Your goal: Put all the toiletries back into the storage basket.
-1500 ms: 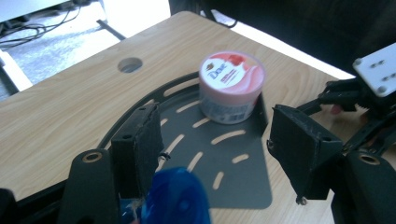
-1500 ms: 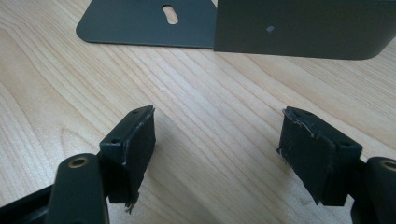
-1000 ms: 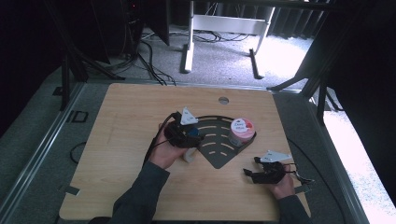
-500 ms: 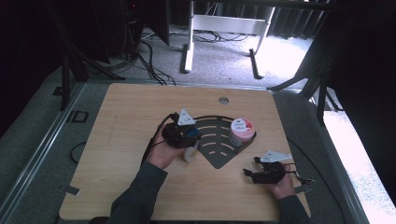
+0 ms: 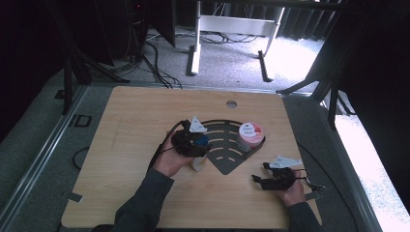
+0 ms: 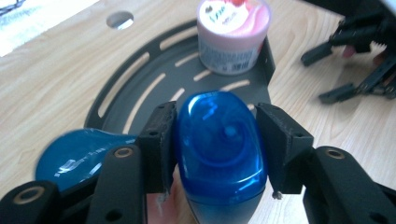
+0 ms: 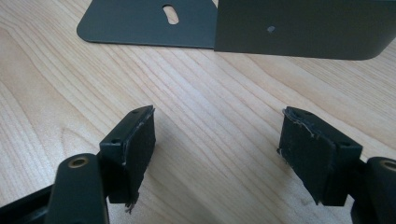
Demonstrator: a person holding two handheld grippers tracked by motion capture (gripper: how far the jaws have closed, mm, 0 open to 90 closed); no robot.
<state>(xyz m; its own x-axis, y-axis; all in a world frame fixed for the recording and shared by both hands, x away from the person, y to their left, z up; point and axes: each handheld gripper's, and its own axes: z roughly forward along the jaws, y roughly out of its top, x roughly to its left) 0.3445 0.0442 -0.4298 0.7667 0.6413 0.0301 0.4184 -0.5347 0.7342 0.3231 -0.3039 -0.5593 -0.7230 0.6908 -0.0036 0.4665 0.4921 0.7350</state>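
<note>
A white bottle with a glossy blue cap (image 6: 219, 149) stands at the near tip of a black slotted fan-shaped plate (image 5: 227, 162). My left gripper (image 6: 217, 149) comes down over the bottle (image 5: 199, 162), one pad against each side of the cap. Its jaws have just been opening a little, with the cap still between them. A pink-lidded tub (image 5: 251, 136) sits against the plate's raised right edge and is in the left gripper view too (image 6: 233, 35). My right gripper (image 5: 261, 181) rests low at the table's near right, open with only bare wood between its pads (image 7: 217, 154).
The wooden table (image 5: 130, 125) has a round cable hole (image 5: 231, 103) at the back. The plate's flat part (image 7: 140, 23) and upright wall (image 7: 303, 28) lie just ahead of the right gripper. A blurred blue shape (image 6: 79, 154) shows beside the left jaw.
</note>
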